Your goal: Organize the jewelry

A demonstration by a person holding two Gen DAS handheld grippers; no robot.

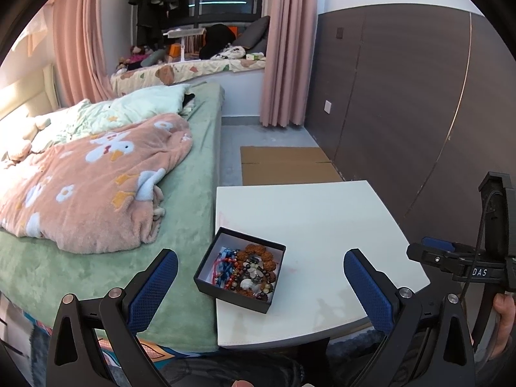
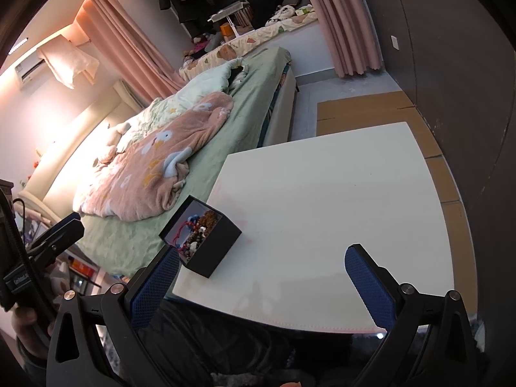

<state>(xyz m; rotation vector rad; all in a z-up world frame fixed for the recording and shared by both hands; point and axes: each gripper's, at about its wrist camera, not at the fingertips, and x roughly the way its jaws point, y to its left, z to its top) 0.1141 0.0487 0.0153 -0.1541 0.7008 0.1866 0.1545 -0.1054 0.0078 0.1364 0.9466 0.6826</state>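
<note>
A black open box [image 1: 239, 274] sits on the near left part of a white table [image 1: 322, 219]. It holds a heap of jewelry [image 1: 250, 269]: brown bead bracelets, dark and pale beads, red and blue cords. My left gripper [image 1: 261, 269] is open and empty, held above the table's near edge with the box between its fingers. The box also shows in the right wrist view [image 2: 201, 237], by the left finger. My right gripper [image 2: 262, 266] is open and empty over the table's near edge [image 2: 322, 213]. It also shows in the left wrist view [image 1: 429, 253], at the right.
A bed with a green sheet [image 1: 193, 193] and a pink flowered blanket [image 1: 96, 187] touches the table's left side. A dark wood wall [image 1: 403, 96] stands on the right. Flat cardboard [image 1: 287, 164] lies on the floor beyond the table. Pink curtains [image 1: 283, 48] hang at the back.
</note>
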